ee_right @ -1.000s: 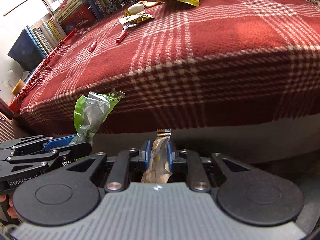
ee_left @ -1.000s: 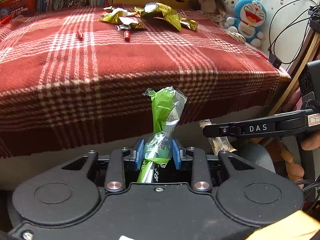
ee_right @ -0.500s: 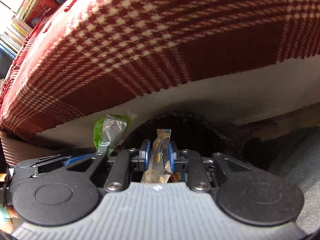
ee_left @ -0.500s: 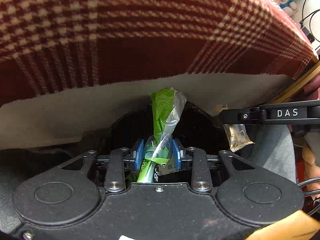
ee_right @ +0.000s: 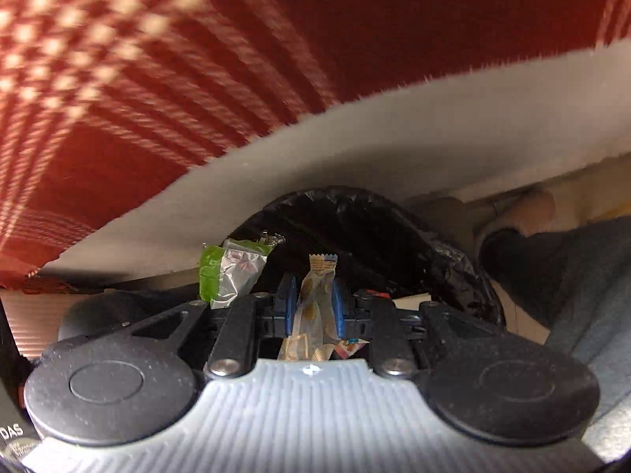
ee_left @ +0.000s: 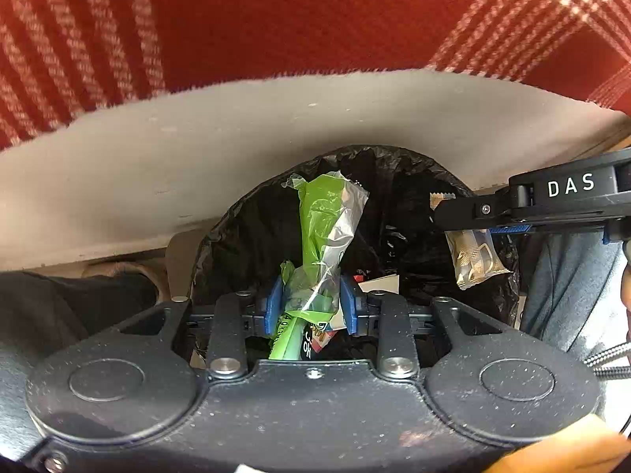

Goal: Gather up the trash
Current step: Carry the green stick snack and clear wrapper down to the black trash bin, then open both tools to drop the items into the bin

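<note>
My left gripper (ee_left: 311,299) is shut on a crumpled green and silver wrapper (ee_left: 323,228), which stands up between the blue pads. It hangs over the mouth of a bin lined with a black bag (ee_left: 252,228). My right gripper (ee_right: 311,303) is shut on a tan snack wrapper (ee_right: 317,295), also above the black-lined bin (ee_right: 394,228). In the left wrist view the tan wrapper (ee_left: 473,260) dangles under the right gripper's fingers (ee_left: 512,205) at the bin's right side. The right wrist view shows the green wrapper (ee_right: 228,272) to the left.
The bed's side, a red plaid blanket (ee_left: 276,19) over a pale mattress edge (ee_left: 197,149), rises just behind the bin. Some trash lies inside the bin (ee_left: 378,283). A person's grey trouser leg (ee_left: 568,283) is at the right, a dark shoe (ee_right: 520,260) beside the bin.
Both grippers have dropped from the bed's height to just over the bin and tilted downward, each still holding its wrapper. The bed top with its litter has left view.
</note>
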`<state>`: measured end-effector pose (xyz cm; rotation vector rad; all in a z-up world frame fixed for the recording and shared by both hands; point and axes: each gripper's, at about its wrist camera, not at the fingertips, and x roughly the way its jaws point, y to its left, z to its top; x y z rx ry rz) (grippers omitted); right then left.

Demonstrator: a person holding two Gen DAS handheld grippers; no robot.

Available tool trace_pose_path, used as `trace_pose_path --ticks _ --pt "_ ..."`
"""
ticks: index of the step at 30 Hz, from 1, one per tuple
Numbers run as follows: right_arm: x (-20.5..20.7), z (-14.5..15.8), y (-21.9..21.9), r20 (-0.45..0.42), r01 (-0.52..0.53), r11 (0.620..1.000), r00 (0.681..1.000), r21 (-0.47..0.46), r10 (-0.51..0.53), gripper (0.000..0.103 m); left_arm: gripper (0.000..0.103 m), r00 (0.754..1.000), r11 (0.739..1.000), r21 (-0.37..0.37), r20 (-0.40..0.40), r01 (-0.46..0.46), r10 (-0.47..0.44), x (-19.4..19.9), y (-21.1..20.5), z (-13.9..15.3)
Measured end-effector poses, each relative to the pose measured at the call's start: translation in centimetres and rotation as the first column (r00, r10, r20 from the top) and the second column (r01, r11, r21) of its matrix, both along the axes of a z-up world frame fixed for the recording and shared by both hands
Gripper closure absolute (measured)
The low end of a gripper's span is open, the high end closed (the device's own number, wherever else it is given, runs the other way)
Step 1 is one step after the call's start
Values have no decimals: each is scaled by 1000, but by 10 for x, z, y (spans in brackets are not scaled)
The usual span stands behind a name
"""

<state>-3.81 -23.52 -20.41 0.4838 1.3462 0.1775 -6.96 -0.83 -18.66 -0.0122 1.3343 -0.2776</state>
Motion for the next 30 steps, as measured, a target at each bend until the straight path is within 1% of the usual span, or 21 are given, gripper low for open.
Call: trace_pose_path --ticks 4,8,9,10,12,15,22,30 --pt "5 -8 1 -17 18 1000 1000 -7 -18 76 74 1000 1000 5 -12 -10 10 0 0 -5" --pt "4 -7 -3 -18 22 1000 1000 1 -22 75 74 1000 1000 11 -9 0 0 0 -7 -11" --pt "4 -7 -4 -16 19 1000 1000 0 -19 70 73 1000 1000 13 -7 2 -2 0 -8 -12" --pt "4 -7 -4 -13 17 1000 1000 -3 -17 62 71 1000 1000 16 -6 3 -3 0 -8 -12" --pt "4 -6 -3 -8 15 1000 1000 -9 -15 54 67 1000 1000 19 -9 2 -2 0 -8 -12" --pt "4 -2 -2 0 8 1000 1000 -17 -8 48 64 1000 1000 22 -17 -1 1 -1 -8 -13" --pt "4 2 2 17 -16 999 1000 -32 16 46 60 1000 999 35 -11 0 1 -1 -9 -9" --pt "3 7 4 25 -26 999 999 -43 27 43 59 1000 1000 25 6 3 -3 -1 -7 0"
